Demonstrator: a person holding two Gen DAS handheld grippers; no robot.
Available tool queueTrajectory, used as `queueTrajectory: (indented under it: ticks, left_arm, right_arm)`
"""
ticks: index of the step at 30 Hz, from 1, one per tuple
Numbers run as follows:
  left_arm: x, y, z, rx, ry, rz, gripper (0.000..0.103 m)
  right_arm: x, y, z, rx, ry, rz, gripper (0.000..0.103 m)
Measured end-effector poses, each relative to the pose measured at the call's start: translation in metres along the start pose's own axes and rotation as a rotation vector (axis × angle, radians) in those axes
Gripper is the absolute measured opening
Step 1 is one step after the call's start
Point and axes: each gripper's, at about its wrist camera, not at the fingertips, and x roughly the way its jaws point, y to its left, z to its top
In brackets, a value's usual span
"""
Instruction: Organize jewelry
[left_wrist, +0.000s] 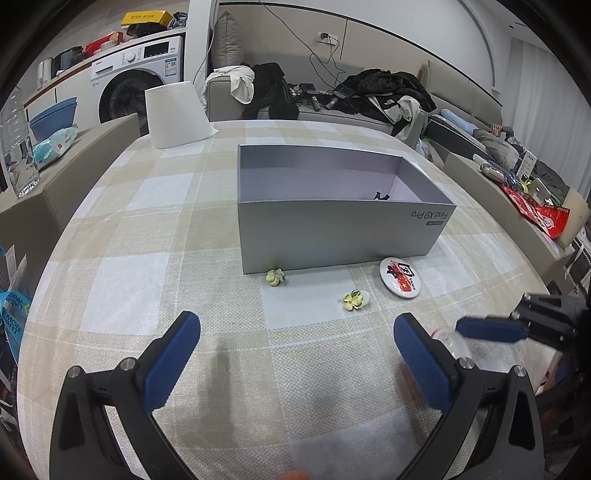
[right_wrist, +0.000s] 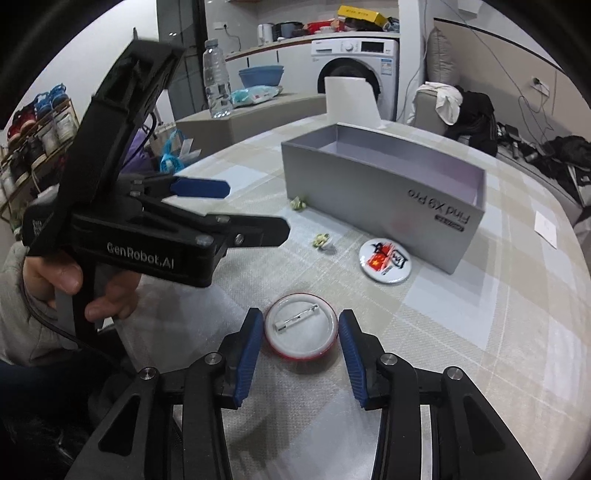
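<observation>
Jewelry is what we are sorting, and the grey phone box (left_wrist: 343, 221) serves as our landmark. From the left wrist view, two yellow flower clips lie on the checked tablecloth (left_wrist: 147, 221) in front of the box: one flower clip (left_wrist: 276, 277) just beside its near wall, the other flower clip (left_wrist: 354, 300) a little nearer to us. A white pin badge (left_wrist: 400, 277) rests face up near the box's front right corner. A small dark item (left_wrist: 381, 196) already lies inside. Our left gripper (left_wrist: 295, 362) hangs with its jaws wide apart and nothing between them.

From the right wrist view, our right gripper (right_wrist: 301, 350) straddles a red-rimmed pin badge (right_wrist: 301, 326) lying back up, well in front of the box. The blue pads (right_wrist: 251, 343) stand just beside its rim; whether they press on it we cannot tell. We judge the badge light, stiff and slick at the edge, so we would pinch across the rim, clear of the pin.
</observation>
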Motion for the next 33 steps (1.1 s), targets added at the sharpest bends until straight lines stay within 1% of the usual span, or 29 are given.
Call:
queueTrajectory:
  ticks: [3,5,6,7,8,10,12,14,15,17,20,22,27,33]
  left_arm:
    - [-0.002,-0.006,0.0,0.026,-0.008,0.004,0.102]
    - [0.001,-0.009,0.002,0.04,0.008,-0.014,0.101]
    - [0.003,-0.01,0.003,0.047,0.018,-0.019,0.098]
    - [0.006,-0.012,0.004,0.058,0.033,-0.026,0.089]
    - [0.009,-0.015,0.004,0.072,0.049,-0.036,0.083]
    - [0.017,-0.023,0.003,0.113,0.088,-0.046,0.057]
    - [0.023,-0.031,0.003,0.147,0.114,-0.059,0.045]
    - [0.026,-0.034,0.006,0.155,0.121,-0.069,0.043]
    - [0.027,-0.035,0.009,0.156,0.123,-0.074,0.041]
    - [0.03,-0.036,0.012,0.161,0.125,-0.063,0.037]
    - [0.032,-0.037,0.013,0.17,0.121,-0.044,0.026]
    - [0.032,-0.037,0.013,0.17,0.117,-0.048,0.014]
    - [0.024,-0.035,0.008,0.175,0.098,-0.062,0.014]
    - [0.007,-0.036,0.006,0.18,0.036,-0.064,0.014]
  right_arm:
    - [-0.008,-0.011,0.002,0.039,-0.035,-0.01,0.041]
    - [-0.015,-0.021,0.001,0.071,-0.06,-0.018,0.041]
    - [-0.018,-0.025,0.0,0.082,-0.069,-0.025,0.041]
    - [-0.021,-0.029,0.0,0.095,-0.075,-0.03,0.041]
    - [-0.023,-0.034,0.0,0.108,-0.082,-0.034,0.041]
    - [-0.027,-0.039,-0.001,0.129,-0.093,-0.037,0.041]
    - [-0.029,-0.042,0.0,0.14,-0.1,-0.039,0.041]
    - [-0.03,-0.044,0.001,0.147,-0.105,-0.037,0.041]
    - [-0.03,-0.044,0.001,0.148,-0.106,-0.036,0.041]
    - [-0.029,-0.044,0.001,0.146,-0.102,-0.033,0.041]
    - [-0.027,-0.042,0.001,0.142,-0.097,-0.027,0.041]
    - [-0.027,-0.043,0.001,0.14,-0.095,-0.024,0.041]
    - [-0.026,-0.044,0.001,0.141,-0.093,-0.025,0.041]
    - [-0.028,-0.044,0.002,0.14,-0.11,-0.028,0.041]
